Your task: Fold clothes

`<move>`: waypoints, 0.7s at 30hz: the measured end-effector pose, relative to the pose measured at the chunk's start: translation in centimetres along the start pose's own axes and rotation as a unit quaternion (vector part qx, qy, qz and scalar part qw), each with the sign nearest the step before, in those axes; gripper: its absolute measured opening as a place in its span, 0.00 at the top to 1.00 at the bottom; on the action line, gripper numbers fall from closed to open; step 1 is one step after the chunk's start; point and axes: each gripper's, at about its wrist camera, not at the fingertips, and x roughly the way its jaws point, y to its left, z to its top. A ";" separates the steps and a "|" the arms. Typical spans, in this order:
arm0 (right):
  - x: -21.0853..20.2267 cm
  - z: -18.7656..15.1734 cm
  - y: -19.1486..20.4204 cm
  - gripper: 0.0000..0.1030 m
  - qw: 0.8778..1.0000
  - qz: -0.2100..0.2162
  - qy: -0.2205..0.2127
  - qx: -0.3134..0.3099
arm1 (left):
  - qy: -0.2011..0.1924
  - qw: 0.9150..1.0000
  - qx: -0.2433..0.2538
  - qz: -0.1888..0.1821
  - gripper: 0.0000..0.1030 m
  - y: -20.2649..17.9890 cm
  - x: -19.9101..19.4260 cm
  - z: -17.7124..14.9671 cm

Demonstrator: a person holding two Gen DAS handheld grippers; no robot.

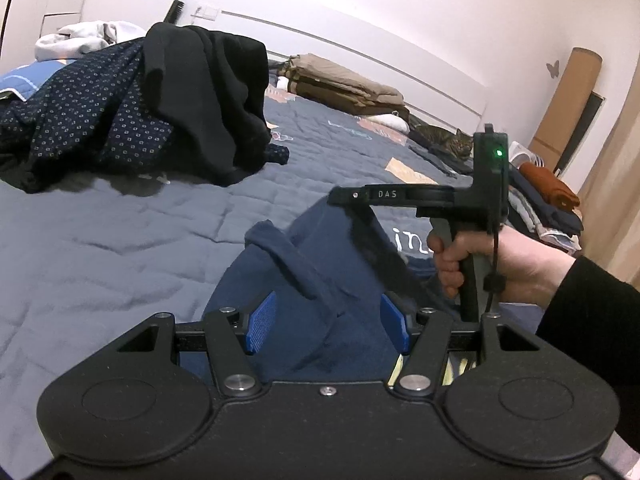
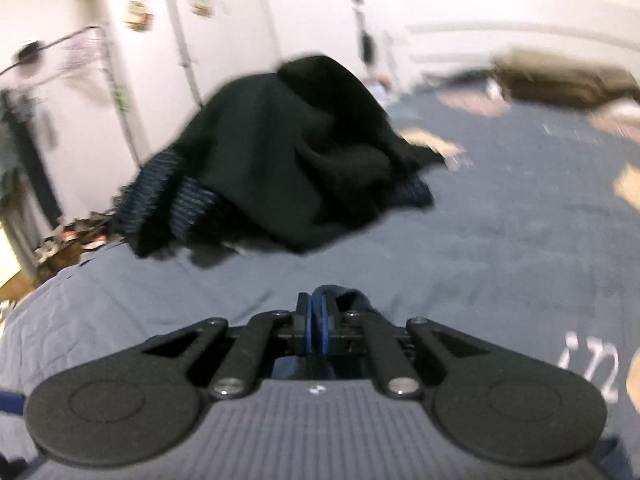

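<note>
Our right gripper (image 2: 316, 320) is pinching one blue garment (image 1: 320, 280) while our left gripper (image 1: 328, 322) is gaping around it on the bed (image 1: 120, 240).

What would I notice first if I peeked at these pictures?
Probably the big heap of dark clothes piled on the grey-blue quilt. Nearer, the right gripper pinches a navy blue garment, and a tabby cat lies far back on the bed.

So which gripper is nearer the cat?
Right. The right gripper is pinching the blue garment in front of the cat; the left gripper sits nearer the camera, farther back.
</note>
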 end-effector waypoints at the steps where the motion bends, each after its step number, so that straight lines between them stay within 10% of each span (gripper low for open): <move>1: 0.3 -0.2 -0.2 0.94 1.000 -0.002 0.004 -0.006 | 0.000 1.000 0.000 0.000 0.45 0.0 0.0 0.0; 5: 1.7 -1.2 -2.1 0.91 0.996 -0.050 0.061 0.039 | 0.009 1.000 0.012 -0.001 0.45 -0.4 0.4 -0.1; 14: -6.6 0.6 -4.5 0.64 0.995 -0.080 0.023 0.063 | 0.015 0.999 0.022 -0.039 0.45 -1.1 0.5 -0.4; 21: -9.6 -2.4 -9.7 0.62 0.976 -0.192 0.088 0.053 | 0.017 0.998 0.028 -0.045 0.45 -1.7 0.7 -0.7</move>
